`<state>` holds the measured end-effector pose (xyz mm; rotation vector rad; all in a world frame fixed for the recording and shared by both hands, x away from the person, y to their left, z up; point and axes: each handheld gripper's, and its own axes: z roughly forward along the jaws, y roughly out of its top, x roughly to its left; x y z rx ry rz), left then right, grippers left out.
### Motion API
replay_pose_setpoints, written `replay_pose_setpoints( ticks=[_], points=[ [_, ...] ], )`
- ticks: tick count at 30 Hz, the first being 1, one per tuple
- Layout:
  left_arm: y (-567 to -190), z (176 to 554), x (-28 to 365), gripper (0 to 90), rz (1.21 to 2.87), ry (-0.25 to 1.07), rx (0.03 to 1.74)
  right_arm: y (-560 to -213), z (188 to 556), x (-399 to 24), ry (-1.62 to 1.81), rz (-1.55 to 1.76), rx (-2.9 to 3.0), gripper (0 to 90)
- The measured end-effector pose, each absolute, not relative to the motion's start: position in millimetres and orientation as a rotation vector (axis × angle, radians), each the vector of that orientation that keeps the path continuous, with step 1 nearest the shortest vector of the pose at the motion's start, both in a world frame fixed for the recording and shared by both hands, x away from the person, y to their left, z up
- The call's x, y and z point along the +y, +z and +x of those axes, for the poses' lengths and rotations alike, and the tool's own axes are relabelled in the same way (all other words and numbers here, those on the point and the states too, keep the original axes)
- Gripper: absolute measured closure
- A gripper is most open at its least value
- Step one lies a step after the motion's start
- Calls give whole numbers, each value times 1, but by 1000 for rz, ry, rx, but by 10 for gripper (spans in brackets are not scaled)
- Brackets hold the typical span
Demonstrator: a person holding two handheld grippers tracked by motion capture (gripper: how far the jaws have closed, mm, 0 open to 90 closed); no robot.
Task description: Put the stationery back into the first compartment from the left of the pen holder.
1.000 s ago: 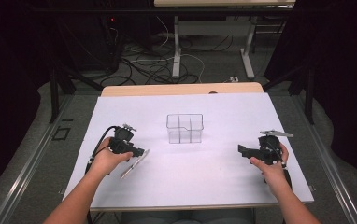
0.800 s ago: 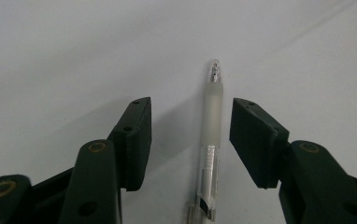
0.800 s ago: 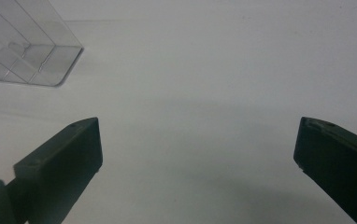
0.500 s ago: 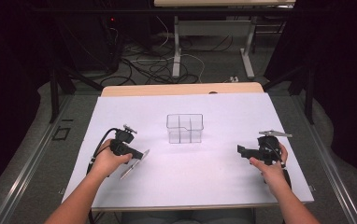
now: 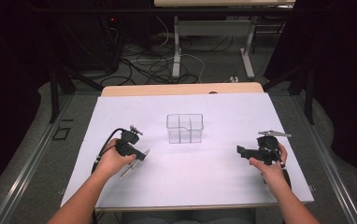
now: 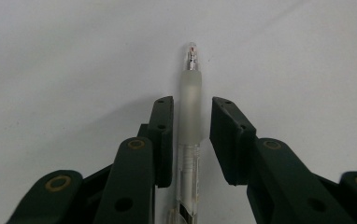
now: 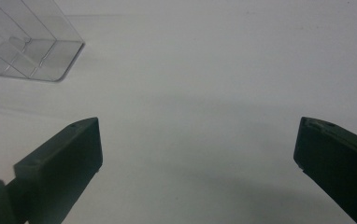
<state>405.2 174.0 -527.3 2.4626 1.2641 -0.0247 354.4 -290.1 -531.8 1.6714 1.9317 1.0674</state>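
Left tongs [image 6: 190, 135] parted around unlabelled clear pen [image 6: 189, 121], right tongs [image 7: 197, 163] wide apart near plain divided box [image 7: 24, 44]

Clear pen [image 6: 189, 140], frosted grip, black tool [image 6: 190, 140], white table [image 5: 214, 172], clear organizer [image 5: 184, 128]

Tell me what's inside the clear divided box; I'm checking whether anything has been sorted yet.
The clear divided box looks empty: through its walls you see its dividers and the white table. The pen lies on the table between the jaws of the left hand-held gripper. Nothing seems hidden inside.
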Motion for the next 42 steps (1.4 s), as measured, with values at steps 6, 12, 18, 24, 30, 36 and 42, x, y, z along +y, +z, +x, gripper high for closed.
replay_pose_setpoints(
  ticks=[6, 12, 18, 24, 30, 36, 42],
  points=[
    [-529, 406, 170, 728, 2483, -24, 1268, -532, 354, -290, 1067, 1672, 1932, 8],
    [-528, 407, 169, 741, 2508, -18, 1268, -532, 354, -290, 1067, 1663, 1937, 7],
    [-528, 407, 170, 770, 2508, -18, 1273, -532, 354, -290, 1066, 1669, 1937, 7],
    [-528, 408, 170, 786, 2515, -23, 1279, -532, 355, -290, 1066, 1670, 1938, 7],
    [-528, 409, 169, 792, 2518, -28, 1281, -532, 354, -290, 1066, 1670, 1938, 7],
    [-528, 409, 170, 795, 2504, -40, 1302, -532, 355, -290, 1067, 1668, 1939, 8],
    [-528, 410, 170, 797, 2503, -47, 1301, -533, 355, -289, 1068, 1669, 1941, 8]
  ],
)
